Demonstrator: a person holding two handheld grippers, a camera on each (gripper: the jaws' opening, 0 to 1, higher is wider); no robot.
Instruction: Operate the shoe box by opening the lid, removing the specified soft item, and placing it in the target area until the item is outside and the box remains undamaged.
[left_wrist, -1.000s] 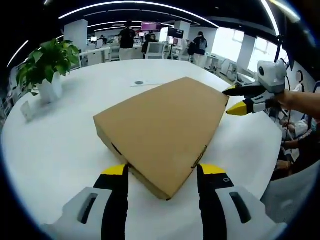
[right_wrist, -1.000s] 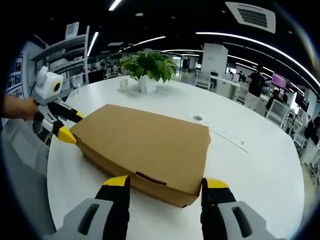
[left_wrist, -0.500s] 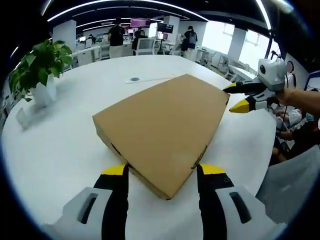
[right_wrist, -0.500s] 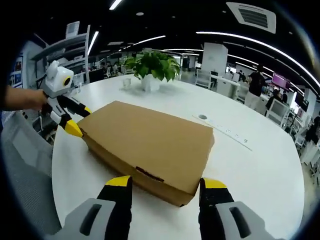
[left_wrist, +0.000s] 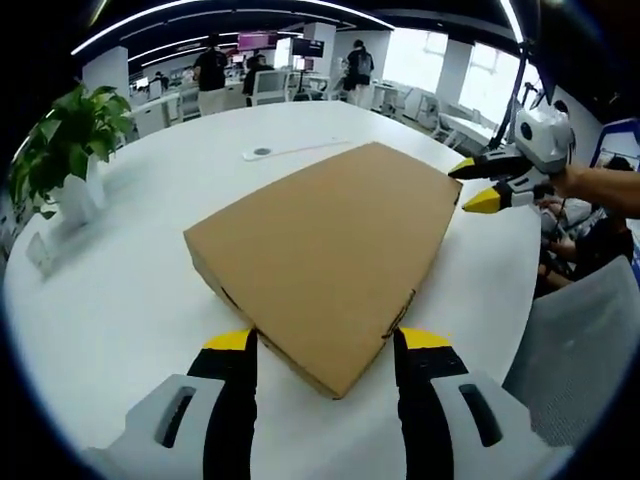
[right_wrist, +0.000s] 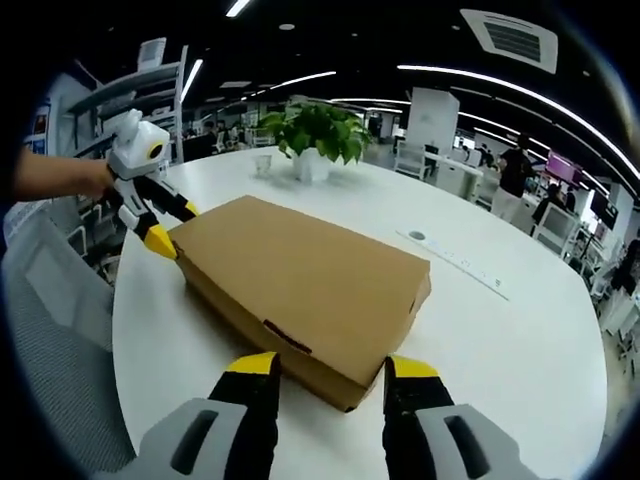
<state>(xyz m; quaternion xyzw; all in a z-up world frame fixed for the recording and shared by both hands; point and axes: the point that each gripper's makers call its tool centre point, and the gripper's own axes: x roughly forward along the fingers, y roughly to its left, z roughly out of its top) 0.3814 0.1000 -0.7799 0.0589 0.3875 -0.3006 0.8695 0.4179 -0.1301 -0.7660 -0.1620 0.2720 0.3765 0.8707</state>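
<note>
A flat brown cardboard shoe box (left_wrist: 330, 250) lies on the white round table (left_wrist: 130, 300) with its lid down. My left gripper (left_wrist: 327, 345) is open, its jaws either side of the box's near corner. My right gripper (left_wrist: 478, 187), held by a hand, is open at the box's far right corner. In the right gripper view the box (right_wrist: 300, 280) points one corner between the open jaws of my right gripper (right_wrist: 332, 368). There the left gripper (right_wrist: 172, 228) sits at the box's far left corner. What is inside the box is hidden.
A potted plant (left_wrist: 65, 150) in a white pot (right_wrist: 312, 165) stands on the table beyond the box. A round cable port (right_wrist: 417, 236) lies in the tabletop. A grey chair (left_wrist: 580, 340) stands by the table edge. People and desks are in the background.
The right gripper's jaws have narrowed a little around the box corner. Both views have shifted slightly. The box stays put with its lid down.
</note>
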